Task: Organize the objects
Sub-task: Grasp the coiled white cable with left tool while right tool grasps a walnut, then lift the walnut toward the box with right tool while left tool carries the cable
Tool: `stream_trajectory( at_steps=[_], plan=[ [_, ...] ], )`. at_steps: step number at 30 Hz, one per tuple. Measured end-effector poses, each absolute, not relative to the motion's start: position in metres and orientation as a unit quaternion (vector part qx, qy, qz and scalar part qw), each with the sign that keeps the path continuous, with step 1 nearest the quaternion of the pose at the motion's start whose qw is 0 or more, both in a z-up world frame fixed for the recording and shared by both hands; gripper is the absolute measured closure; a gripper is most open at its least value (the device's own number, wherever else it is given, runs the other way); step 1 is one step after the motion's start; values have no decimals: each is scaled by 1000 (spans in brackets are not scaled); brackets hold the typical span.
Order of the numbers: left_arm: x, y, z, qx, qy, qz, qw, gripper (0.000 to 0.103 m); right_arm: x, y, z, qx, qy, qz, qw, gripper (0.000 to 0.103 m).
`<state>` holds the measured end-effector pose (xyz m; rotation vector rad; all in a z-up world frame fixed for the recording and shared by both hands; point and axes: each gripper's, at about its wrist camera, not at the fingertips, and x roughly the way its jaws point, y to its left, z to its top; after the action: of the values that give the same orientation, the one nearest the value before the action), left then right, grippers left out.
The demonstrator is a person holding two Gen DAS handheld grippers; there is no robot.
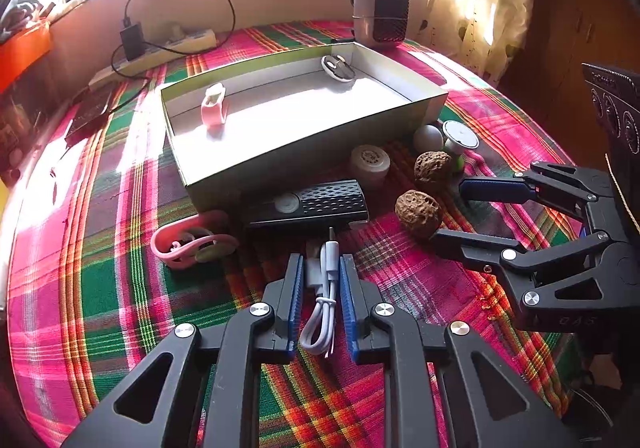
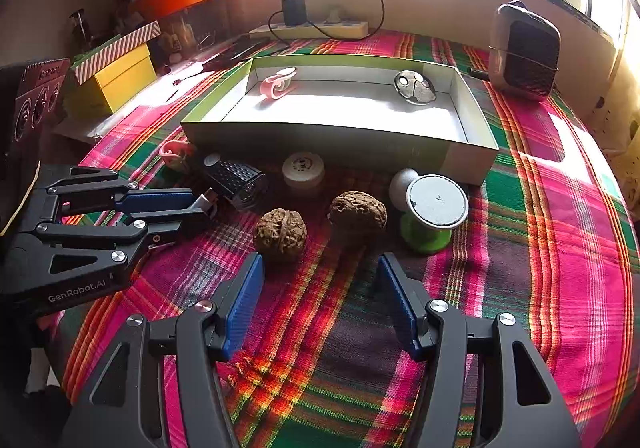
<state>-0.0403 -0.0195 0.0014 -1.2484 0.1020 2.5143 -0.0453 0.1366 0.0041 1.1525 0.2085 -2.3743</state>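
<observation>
My left gripper (image 1: pixel 320 262) is shut on a coiled white USB cable (image 1: pixel 325 300), low over the plaid cloth; it also shows in the right wrist view (image 2: pixel 200 206). My right gripper (image 2: pixel 320 268) is open and empty, just short of two walnuts (image 2: pixel 281 234) (image 2: pixel 357 212). It shows from the side in the left wrist view (image 1: pixel 448 208), beside a walnut (image 1: pixel 418 210). An open shallow box (image 1: pixel 400 104) holds a pink clip (image 1: pixel 214 108) and a round metal piece (image 1: pixel 338 68). A black speaker bar (image 1: pixel 312 204) lies before the box.
In front of the box lie a pink strap (image 1: pixel 188 242), a white round cap (image 2: pixel 303 168), a white ball (image 2: pixel 402 182) and a green-based disc stand (image 2: pixel 436 208). A small heater (image 2: pixel 524 52), a power strip (image 2: pixel 316 30) and a yellow box (image 2: pixel 120 76) stand behind.
</observation>
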Motion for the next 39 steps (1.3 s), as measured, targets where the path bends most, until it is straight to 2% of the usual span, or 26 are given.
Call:
stream_trajectory(
  at_steps=[23,31,36,39],
  plan=[
    [-29,-38,0,-429,-10,889,159,87,-49,105,2,425,93,-868,239,44],
    [-29,-39,0,-429,-12,889,159,87,-50,104,4,422,98,-872,229,66],
    [-29,-39,0,-429,-11,889,158,87,-51,108,5,423,88,-873,226,72],
    [-29,-39,0,-429,-10,889,158,87,-52,109,5,423,84,-873,227,72]
  ],
)
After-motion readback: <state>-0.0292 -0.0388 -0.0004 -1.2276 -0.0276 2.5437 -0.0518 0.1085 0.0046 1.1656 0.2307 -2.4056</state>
